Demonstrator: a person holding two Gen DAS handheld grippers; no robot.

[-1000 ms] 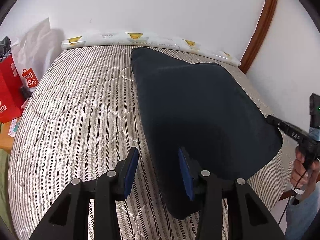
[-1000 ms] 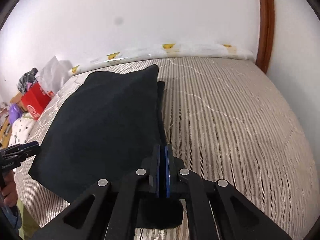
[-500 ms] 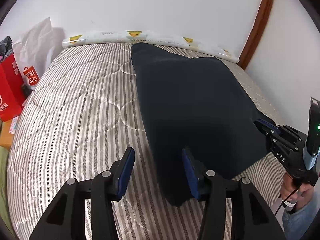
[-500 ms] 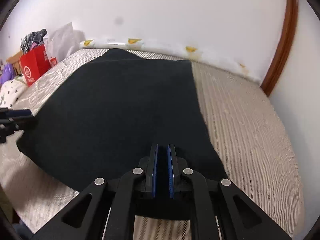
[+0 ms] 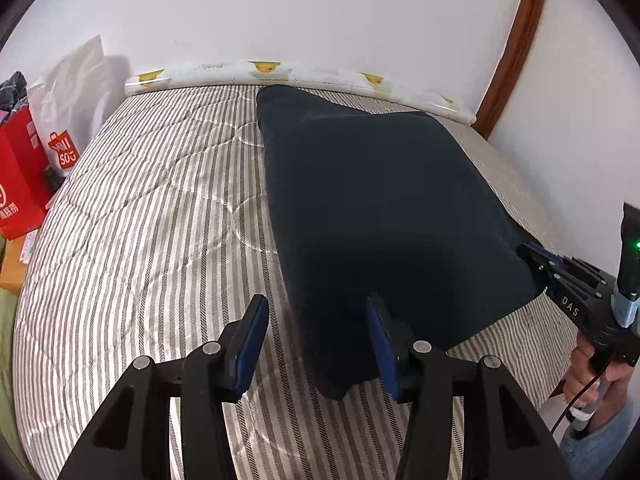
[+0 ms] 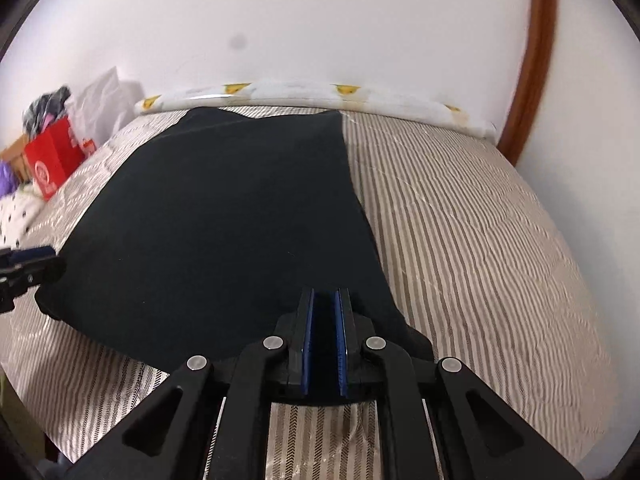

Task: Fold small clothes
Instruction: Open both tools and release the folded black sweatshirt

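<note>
Left wrist view: left gripper (image 5: 316, 330) fingers spread beside dark garment (image 5: 384, 208); right gripper (image 6: 325, 322) fingers pinch its corner.

Black garment (image 5: 380, 208) on grey-and-white striped mattress (image 5: 152, 216); red bag (image 5: 18, 176).

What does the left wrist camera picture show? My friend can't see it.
A dark folded garment lies on a striped quilted bed. The left gripper is open around its near corner; the right gripper is at its right edge.
</note>
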